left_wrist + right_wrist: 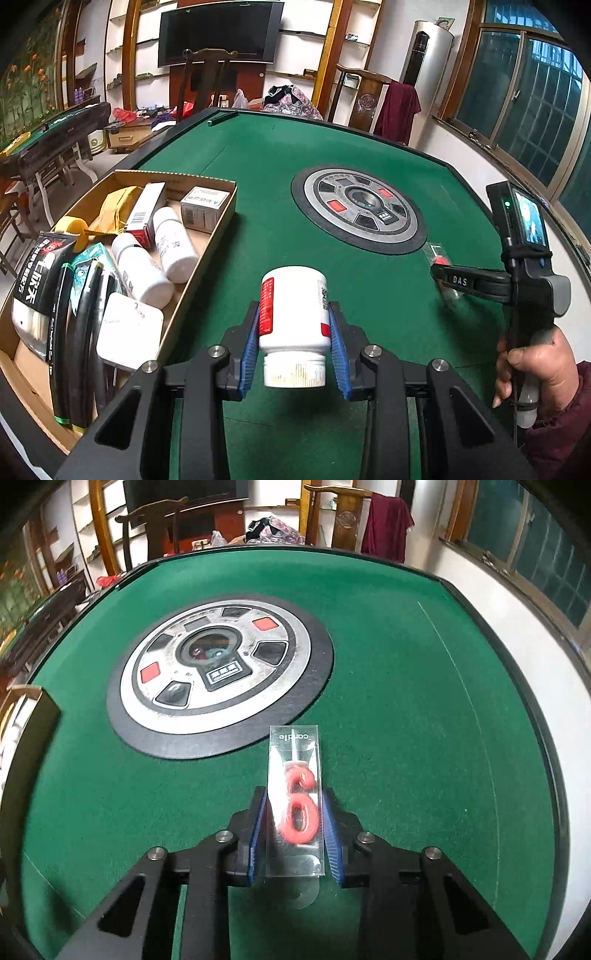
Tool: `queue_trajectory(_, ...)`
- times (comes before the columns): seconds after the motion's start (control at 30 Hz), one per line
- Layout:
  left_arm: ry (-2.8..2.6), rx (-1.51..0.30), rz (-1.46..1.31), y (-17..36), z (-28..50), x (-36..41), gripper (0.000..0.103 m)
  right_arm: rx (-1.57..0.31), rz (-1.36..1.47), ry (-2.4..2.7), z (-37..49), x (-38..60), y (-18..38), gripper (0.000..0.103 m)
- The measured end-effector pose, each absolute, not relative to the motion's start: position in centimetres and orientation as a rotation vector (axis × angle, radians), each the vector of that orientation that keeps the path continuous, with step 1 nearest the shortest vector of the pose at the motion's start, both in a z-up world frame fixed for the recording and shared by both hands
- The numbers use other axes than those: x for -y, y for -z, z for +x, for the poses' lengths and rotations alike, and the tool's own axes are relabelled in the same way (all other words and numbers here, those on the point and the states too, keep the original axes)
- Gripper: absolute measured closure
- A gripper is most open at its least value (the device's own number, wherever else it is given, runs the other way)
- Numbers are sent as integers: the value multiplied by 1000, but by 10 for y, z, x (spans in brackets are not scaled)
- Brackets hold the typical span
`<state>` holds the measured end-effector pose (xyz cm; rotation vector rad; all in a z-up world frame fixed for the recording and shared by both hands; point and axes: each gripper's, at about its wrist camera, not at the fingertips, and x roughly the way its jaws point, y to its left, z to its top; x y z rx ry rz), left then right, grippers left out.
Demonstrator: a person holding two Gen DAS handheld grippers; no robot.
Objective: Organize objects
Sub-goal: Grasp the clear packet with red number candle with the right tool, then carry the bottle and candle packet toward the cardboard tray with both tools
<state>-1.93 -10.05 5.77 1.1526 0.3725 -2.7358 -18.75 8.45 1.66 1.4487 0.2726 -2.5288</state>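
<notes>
The left gripper [293, 332], black-framed with blue ribbed pads, points down over the near part of the desk, both pads pressed against a white bottle. The right gripper [293, 834] tilts more steeply downward, its pads against the sides of a clear packet. A bare hand [535, 373] in a dark red sleeve grips the right handle.

black gripper [294, 345], blue pads [249, 350], maroon sleeve [554, 435]
</notes>
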Motion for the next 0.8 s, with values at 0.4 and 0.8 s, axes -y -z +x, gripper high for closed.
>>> queue_trajectory(0.4, 2766, -279, 1132, -64, -5, 81, 69, -130, 1445, 2447, -149, -100, -23, 73)
queue_trajectory(0.8, 2827, -186, 1088, -83, 15, 52, 69, -38, 1328, 2411, -98, -110, -53, 73)
